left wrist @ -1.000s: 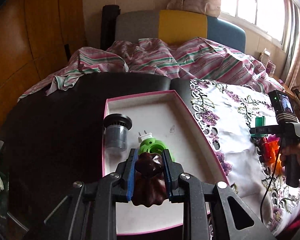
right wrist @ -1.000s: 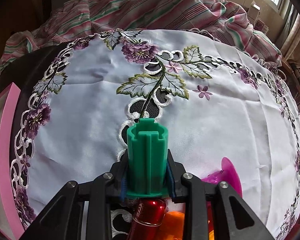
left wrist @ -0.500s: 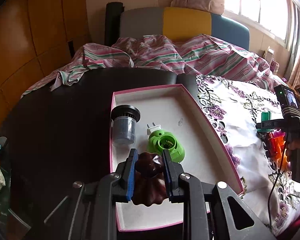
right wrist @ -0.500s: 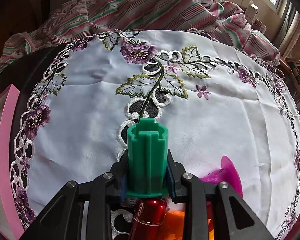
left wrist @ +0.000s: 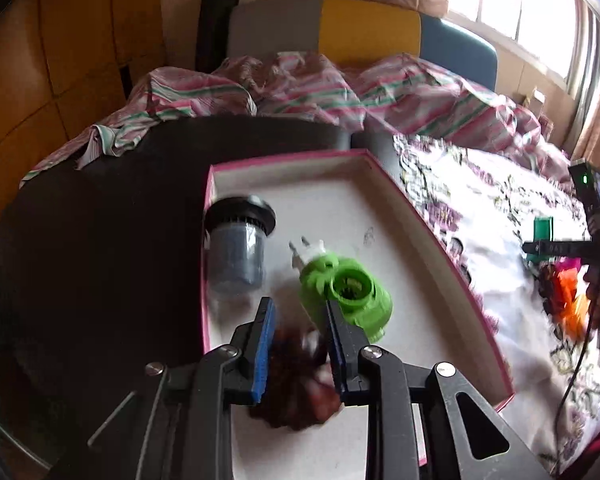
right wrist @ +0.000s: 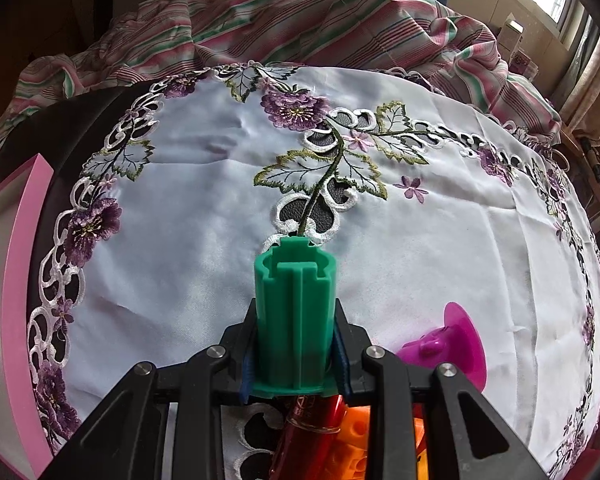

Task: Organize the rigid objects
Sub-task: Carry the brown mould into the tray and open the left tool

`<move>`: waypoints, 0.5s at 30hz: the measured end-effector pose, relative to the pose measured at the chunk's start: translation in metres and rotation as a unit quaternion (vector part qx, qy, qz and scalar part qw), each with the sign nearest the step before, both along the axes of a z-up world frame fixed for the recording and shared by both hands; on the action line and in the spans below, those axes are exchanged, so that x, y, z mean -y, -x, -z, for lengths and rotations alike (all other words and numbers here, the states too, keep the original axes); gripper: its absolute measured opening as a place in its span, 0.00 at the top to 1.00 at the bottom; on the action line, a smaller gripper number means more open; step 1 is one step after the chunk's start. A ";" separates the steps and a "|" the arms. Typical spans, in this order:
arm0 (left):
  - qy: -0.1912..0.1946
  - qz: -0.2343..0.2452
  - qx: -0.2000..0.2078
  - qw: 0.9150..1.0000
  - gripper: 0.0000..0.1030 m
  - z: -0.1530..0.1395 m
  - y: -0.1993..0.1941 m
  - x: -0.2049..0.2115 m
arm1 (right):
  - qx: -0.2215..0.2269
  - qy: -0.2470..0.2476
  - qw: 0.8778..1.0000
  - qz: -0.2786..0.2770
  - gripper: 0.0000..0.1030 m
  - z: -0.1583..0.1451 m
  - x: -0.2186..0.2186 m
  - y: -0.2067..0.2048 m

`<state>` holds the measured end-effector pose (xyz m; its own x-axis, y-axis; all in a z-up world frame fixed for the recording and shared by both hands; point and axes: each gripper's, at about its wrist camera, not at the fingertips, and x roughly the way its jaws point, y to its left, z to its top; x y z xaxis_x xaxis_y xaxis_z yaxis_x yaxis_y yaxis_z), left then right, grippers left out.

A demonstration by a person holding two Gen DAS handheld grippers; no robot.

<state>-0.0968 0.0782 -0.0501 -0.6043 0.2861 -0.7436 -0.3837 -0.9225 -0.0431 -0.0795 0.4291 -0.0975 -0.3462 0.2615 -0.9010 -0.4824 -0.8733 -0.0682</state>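
At frame centre, the pink-rimmed box [left wrist: 440,240] already holds a grey canister [left wrist: 238,252] and glossy green plug-in [left wrist: 346,292]; the left gripper [left wrist: 300,344], jaws just easing apart, releases a ridged brown mould [left wrist: 296,392] there. The right gripper [right wrist: 294,360] pinches a green plastic cylinder [right wrist: 296,312] over embroidered cloth [right wrist: 420,260], toys remaining.

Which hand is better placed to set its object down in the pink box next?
Left. Its tool is already over the pink box, jaws just opening around the brown piece; the right tool holds the green piece over the cloth.
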 end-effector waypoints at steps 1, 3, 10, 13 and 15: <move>-0.002 -0.003 -0.006 1.000 0.65 -0.003 0.000 0.001 | -0.004 -0.001 1.000 -0.001 0.71 -0.003 0.002 0.000; -0.011 -0.011 -0.018 1.000 0.58 -0.012 -0.002 0.005 | -0.013 -0.002 1.000 -0.004 0.71 -0.010 0.005 0.001; -0.026 -0.018 -0.041 0.999 0.48 -0.041 -0.017 0.016 | -0.057 -0.004 0.997 -0.044 0.71 -0.043 0.037 0.006; -0.027 -0.019 -0.045 0.998 0.46 -0.049 -0.025 0.019 | -0.073 0.005 0.995 -0.069 0.71 -0.052 0.058 0.011; -0.030 -0.018 -0.042 0.998 0.43 -0.051 -0.030 0.021 | -0.084 0.020 0.992 -0.089 0.71 -0.057 0.074 0.015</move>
